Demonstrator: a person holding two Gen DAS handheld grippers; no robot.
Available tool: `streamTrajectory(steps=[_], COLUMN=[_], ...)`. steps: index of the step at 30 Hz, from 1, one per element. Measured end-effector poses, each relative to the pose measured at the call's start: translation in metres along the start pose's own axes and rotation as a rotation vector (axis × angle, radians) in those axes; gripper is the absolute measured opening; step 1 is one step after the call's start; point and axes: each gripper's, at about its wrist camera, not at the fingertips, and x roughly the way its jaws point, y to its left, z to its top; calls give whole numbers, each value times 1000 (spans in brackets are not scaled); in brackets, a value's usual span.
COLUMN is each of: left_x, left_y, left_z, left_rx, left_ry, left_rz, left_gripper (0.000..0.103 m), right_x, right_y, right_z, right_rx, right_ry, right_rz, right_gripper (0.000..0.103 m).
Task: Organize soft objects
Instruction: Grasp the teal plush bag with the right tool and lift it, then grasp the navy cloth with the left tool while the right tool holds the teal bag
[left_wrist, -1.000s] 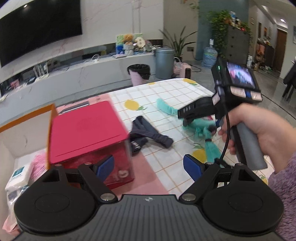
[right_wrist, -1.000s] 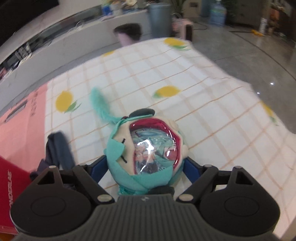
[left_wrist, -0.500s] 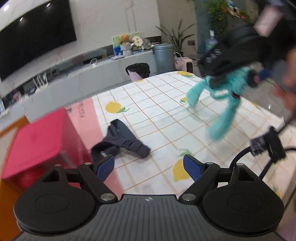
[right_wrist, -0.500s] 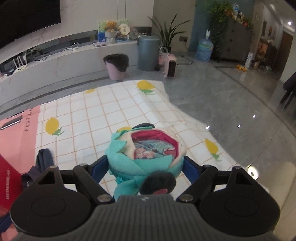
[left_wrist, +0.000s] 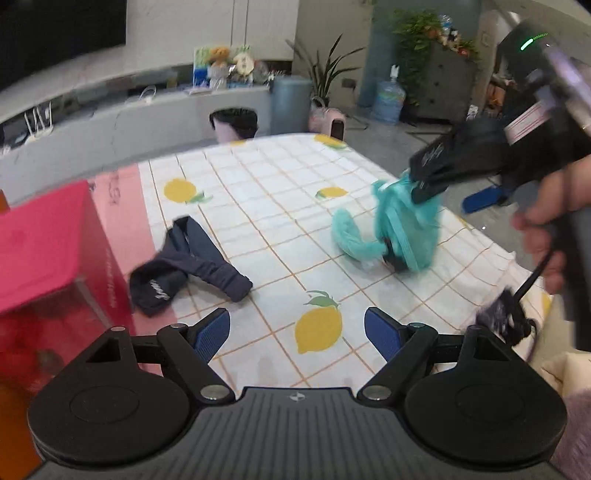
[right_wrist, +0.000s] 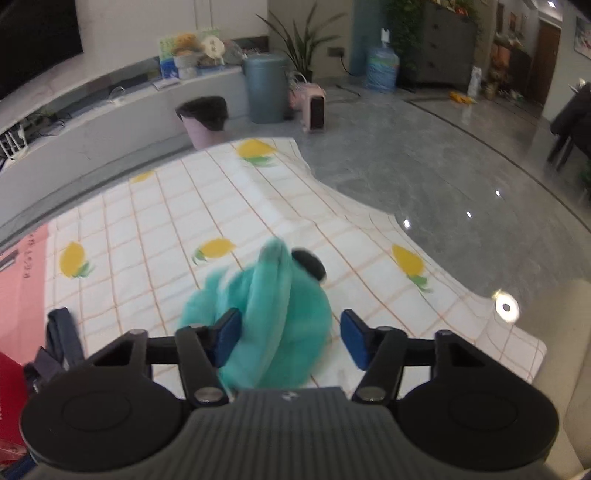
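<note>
A soft teal plush toy (right_wrist: 273, 317) with long floppy limbs is being seen blurred between the blue pads of the right gripper (right_wrist: 290, 338), above the white checked tablecloth with lemon prints (right_wrist: 258, 206). The jaws of this gripper have just been closing; the left pad is lying against the plush, while a gap is showing at the right pad, so a firm clamp cannot be told. From the left wrist view, the toy (left_wrist: 402, 229) is being seen hanging low over the cloth under the right gripper, which is being gripped by a hand (left_wrist: 550, 218). The left gripper (left_wrist: 297, 332) is being held with its jaws apart and nothing between them. A crumpled dark navy garment (left_wrist: 188, 264) is lying on the cloth beside a red box (left_wrist: 48, 243).
</note>
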Motion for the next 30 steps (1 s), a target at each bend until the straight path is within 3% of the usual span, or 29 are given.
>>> streamTrajectory(steps=[5, 8, 11, 16, 22, 30], left_x=[-20, -18, -9, 13, 46, 65], left_y=[9, 12, 13, 16, 13, 14], left_z=[14, 18, 21, 25, 26, 31], left_rx=[-76, -96, -115, -165, -193, -211], left_ry=[-24, -25, -14, 9, 55, 62], left_rz=[15, 63, 124, 173, 240, 296], left_gripper=[97, 97, 97, 97, 97, 96], right_x=[20, 30, 39, 62, 86, 95], right_y=[21, 27, 28, 38, 33, 37], right_z=[-7, -7, -3, -7, -12, -10], right_rx=[-80, -83, -48, -57, 136, 170], right_ry=[69, 64, 80, 135, 180, 98], right_rz=[23, -41, -41, -112, -74, -139], right_gripper=[59, 82, 96, 98, 100, 101])
